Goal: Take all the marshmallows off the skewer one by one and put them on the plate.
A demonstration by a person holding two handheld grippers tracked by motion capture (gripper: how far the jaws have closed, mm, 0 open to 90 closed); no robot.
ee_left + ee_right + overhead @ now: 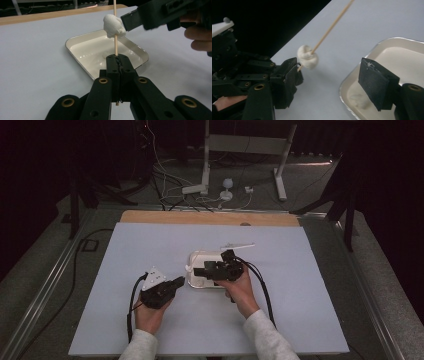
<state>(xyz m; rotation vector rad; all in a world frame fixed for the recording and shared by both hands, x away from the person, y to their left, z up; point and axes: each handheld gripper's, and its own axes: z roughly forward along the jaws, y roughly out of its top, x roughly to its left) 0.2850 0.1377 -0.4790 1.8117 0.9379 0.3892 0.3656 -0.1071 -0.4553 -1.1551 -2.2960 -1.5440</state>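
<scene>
My left gripper (pixel 117 59) is shut on a thin wooden skewer (pixel 115 46) that stands upright in its jaws. A soft white lump (pixel 114 26) is speared on the skewer above the jaws. A shallow white metal tray (pixel 75 42) lies just behind it, with pale smears inside. My right gripper (pixel 332 72) is open, and the white lump (pixel 307 60) sits between its jaws, close to the left one. One of its fingers (pixel 140 17) touches the lump's side. In the high view, the left gripper (pixel 180 281) and right gripper (pixel 199 271) meet at the tray's (pixel 212 255) near-left corner.
A pale sheet (pixel 150 245) covers the table, with a wooden strip (pixel 210 217) along the far edge. A thin white stick-like item (pixel 237 246) lies just beyond the tray. Cables and stand legs sit on the floor past the table.
</scene>
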